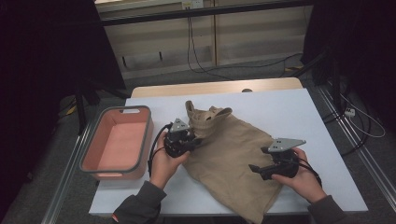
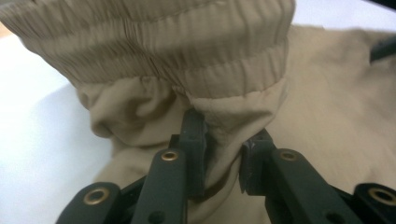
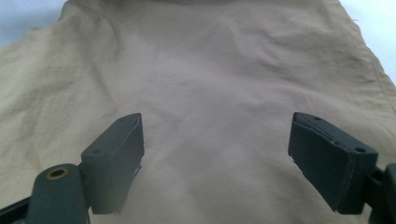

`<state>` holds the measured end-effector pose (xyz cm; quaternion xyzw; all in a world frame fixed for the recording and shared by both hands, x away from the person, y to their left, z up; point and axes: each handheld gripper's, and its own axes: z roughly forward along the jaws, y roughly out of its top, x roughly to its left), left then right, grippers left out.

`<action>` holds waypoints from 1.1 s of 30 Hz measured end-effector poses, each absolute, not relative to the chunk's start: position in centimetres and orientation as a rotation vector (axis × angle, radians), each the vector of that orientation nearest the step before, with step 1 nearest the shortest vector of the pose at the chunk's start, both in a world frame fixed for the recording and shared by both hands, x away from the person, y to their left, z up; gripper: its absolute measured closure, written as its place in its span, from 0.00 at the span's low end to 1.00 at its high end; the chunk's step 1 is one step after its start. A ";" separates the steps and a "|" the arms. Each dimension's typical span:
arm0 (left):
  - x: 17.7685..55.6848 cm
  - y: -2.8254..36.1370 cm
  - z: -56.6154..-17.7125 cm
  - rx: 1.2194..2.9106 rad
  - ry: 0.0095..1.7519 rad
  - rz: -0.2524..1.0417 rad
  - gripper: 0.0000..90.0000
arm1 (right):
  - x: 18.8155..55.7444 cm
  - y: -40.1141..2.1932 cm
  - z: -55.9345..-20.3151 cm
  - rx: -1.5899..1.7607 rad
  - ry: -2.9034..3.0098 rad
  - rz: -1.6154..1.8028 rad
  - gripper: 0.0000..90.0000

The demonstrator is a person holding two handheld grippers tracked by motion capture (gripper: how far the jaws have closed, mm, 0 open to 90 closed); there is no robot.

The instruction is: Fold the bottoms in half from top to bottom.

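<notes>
bench (image 1: pixel 299 121): white top, pale wood strip along far edge | bin (image 1: pixel 116 142): salmon-pink, grey rim, rectangular, at bench's left edge, nothing inside | cables (image 1: pixel 196 56): dark, hanging down the far wall onto grey floor | white cable (image 1: pixel 369 126): on floor, right of bench

White-topped table (image 1: pixel 289 107) taken as landmark. Beyond its far edge, strip of pale wood (image 1: pixel 215 87) seen. Behind table, light wood-panelled wall (image 1: pixel 243 32) crossed by dark horizontal bar (image 1: pixel 205 13); black cables (image 1: pixel 196 56) hung down wall onto grey floor (image 1: pixel 154 79). Dark drapes (image 1: pixel 42 56) hung left and right of table. Metal rails (image 1: pixel 359 154) laid along both table sides. Light dim
</notes>
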<state>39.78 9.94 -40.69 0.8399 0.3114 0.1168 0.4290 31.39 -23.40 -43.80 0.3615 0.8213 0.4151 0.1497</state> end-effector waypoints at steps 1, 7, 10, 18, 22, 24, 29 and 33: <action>39.7 10.0 -40.9 2.109 0.771 0.280 0.82 | 31.4 -23.3 -43.8 1.036 2.362 1.190 0.20; 39.2 9.7 -41.6 2.126 0.785 0.229 0.77 | 31.4 -23.2 -44.1 1.030 2.373 1.160 0.20; 39.1 9.4 -42.0 2.126 0.782 0.203 0.75 | 31.5 -23.2 -44.1 1.032 2.371 1.161 0.20; 38.6 9.1 -42.4 2.149 0.787 0.146 0.69 | 31.7 -23.4 -44.1 1.042 2.363 1.160 0.20; 38.4 9.1 -42.3 2.148 0.797 0.120 0.64 | 31.8 -23.4 -44.1 1.045 2.357 1.168 0.20; 38.5 9.3 -42.2 2.151 0.801 0.111 0.62 | 31.8 -23.4 -44.0 1.047 2.354 1.171 0.20; 38.8 9.8 -41.8 2.137 0.815 0.105 0.46 | 32.2 -23.4 -43.5 1.032 2.320 1.192 0.31; 39.1 10.4 -41.4 2.096 0.843 0.123 0.31 | 32.7 -23.2 -42.9 1.019 2.308 1.192 0.51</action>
